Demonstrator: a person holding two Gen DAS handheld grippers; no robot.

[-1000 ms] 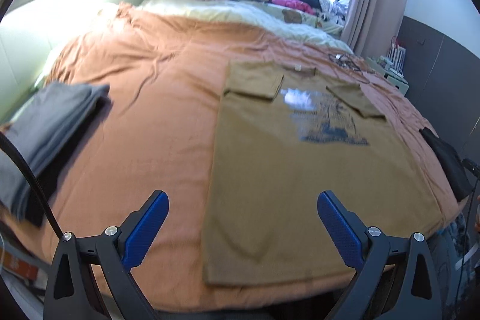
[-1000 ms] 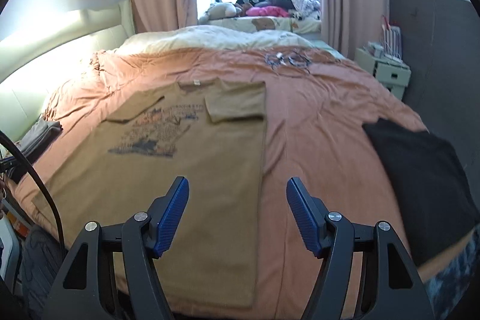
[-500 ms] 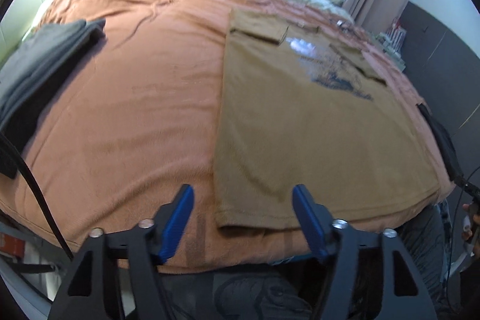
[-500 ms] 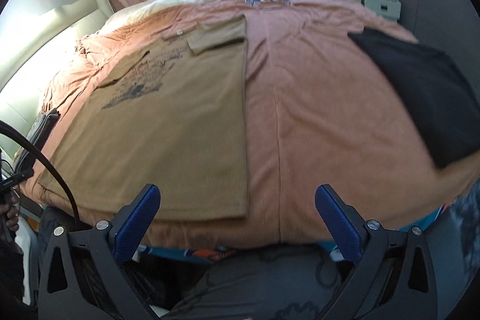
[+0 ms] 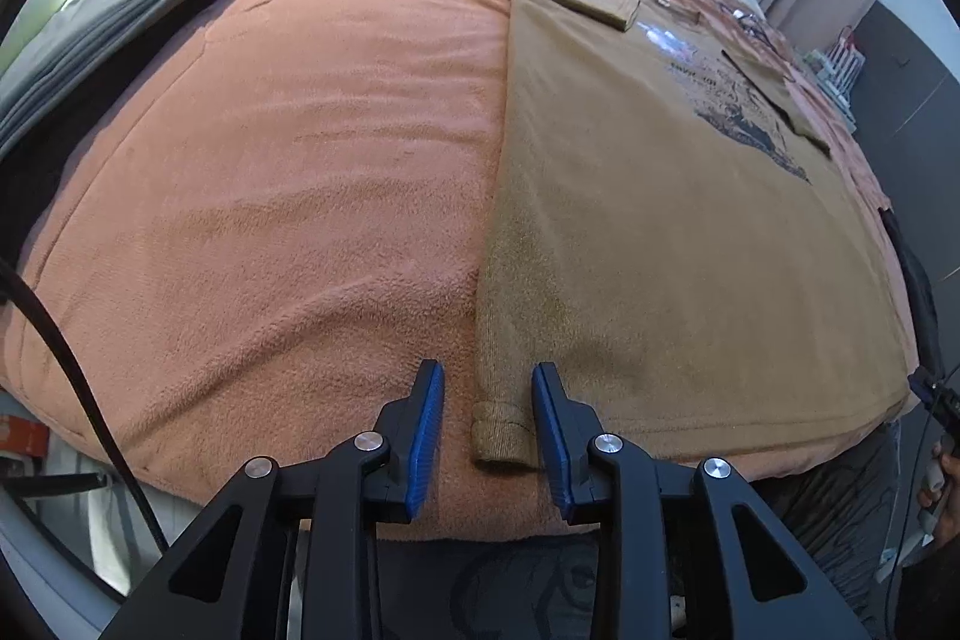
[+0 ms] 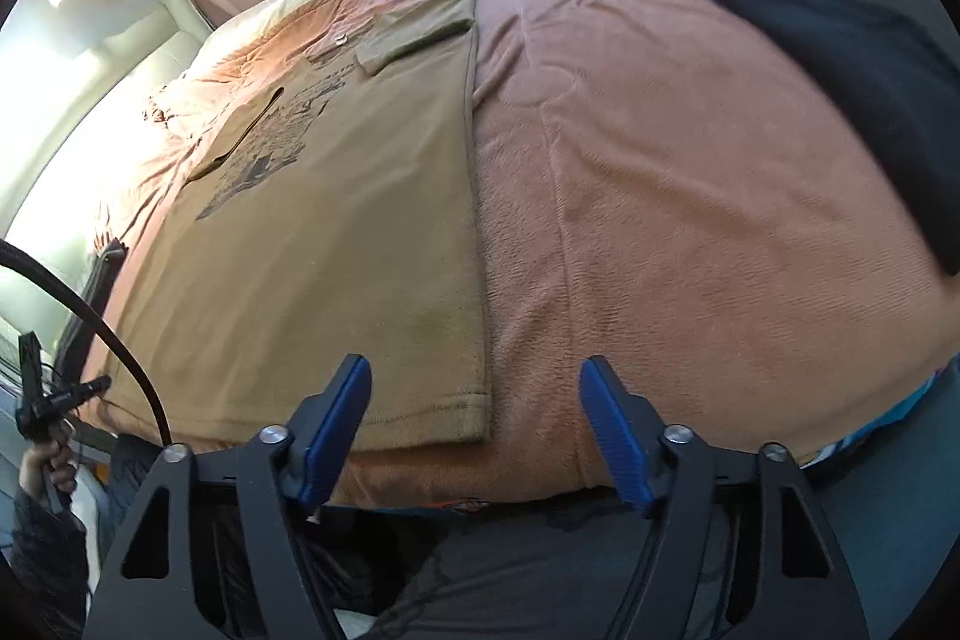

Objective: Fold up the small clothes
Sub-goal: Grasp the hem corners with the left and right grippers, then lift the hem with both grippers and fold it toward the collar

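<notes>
Left wrist view
- Shirt: a tan T-shirt point(image 5: 660, 196) lies flat on the orange bed cover point(image 5: 288, 172), sleeves folded in; its chest print is partly washed out by glare.
- Left gripper point(image 5: 487, 427): jaws narrowed but not closed, one on each side of the shirt's near left hem corner, which is bunched up between them; whether the pads touch the cloth cannot be told.
- Grey clothes point(image 5: 90, 34): a folded pile at the left, cut off by the frame edge.

Right wrist view
- Shirt point(image 6: 336, 220): its near right hem corner lies between the tongs.
- Right gripper point(image 6: 477, 436): spread wide, holding nothing.
- Black garment point(image 6: 864, 58): on the cover at the right, blurred and cut off.
- Far left: overexposed, hard to make out.
</notes>
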